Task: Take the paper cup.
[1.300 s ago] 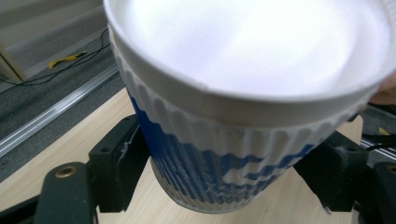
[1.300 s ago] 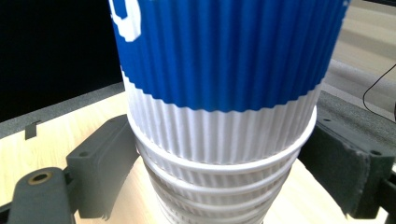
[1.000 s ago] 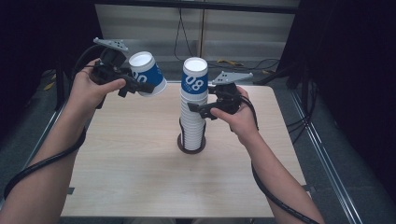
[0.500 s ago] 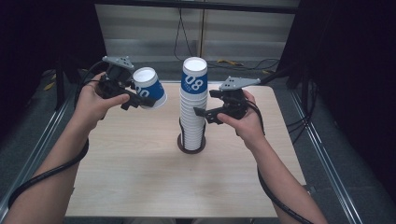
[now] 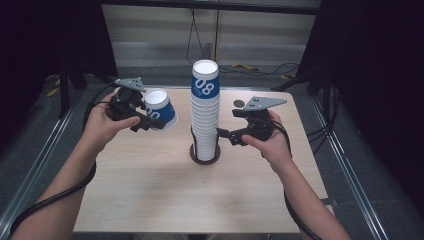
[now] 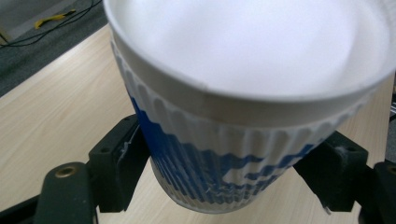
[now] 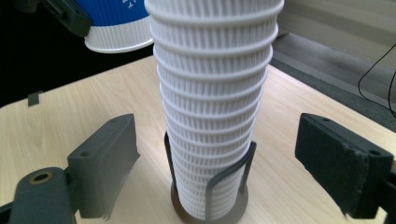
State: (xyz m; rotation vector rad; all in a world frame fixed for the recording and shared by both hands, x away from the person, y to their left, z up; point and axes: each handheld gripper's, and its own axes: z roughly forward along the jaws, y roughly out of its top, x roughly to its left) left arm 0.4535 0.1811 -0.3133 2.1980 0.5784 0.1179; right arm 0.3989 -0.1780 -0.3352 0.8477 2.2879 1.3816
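A tall stack of ribbed white paper cups (image 5: pixel 205 117), its top cup blue-banded and marked 08, stands in a black wire holder (image 5: pixel 205 154) at the table's middle. My left gripper (image 5: pixel 146 120) is shut on a single blue and white cup (image 5: pixel 160 110), held tilted above the table, left of the stack. In the left gripper view the cup (image 6: pixel 243 116) sits between both pads, its white mouth facing the camera. My right gripper (image 5: pixel 226 135) is open just right of the stack. The right gripper view has the stack (image 7: pixel 212 107) between its spread jaws, untouched.
The light wooden table (image 5: pixel 150 200) has metal rails along its left and right sides. A small dark disc (image 5: pixel 239 103) lies behind the right gripper. Cables run over the floor beyond the far edge. Both forearms come in from the bottom.
My left gripper has come down and slightly nearer the stack with the cup in it. The right gripper has dropped lower beside the stack and eased a little to the right.
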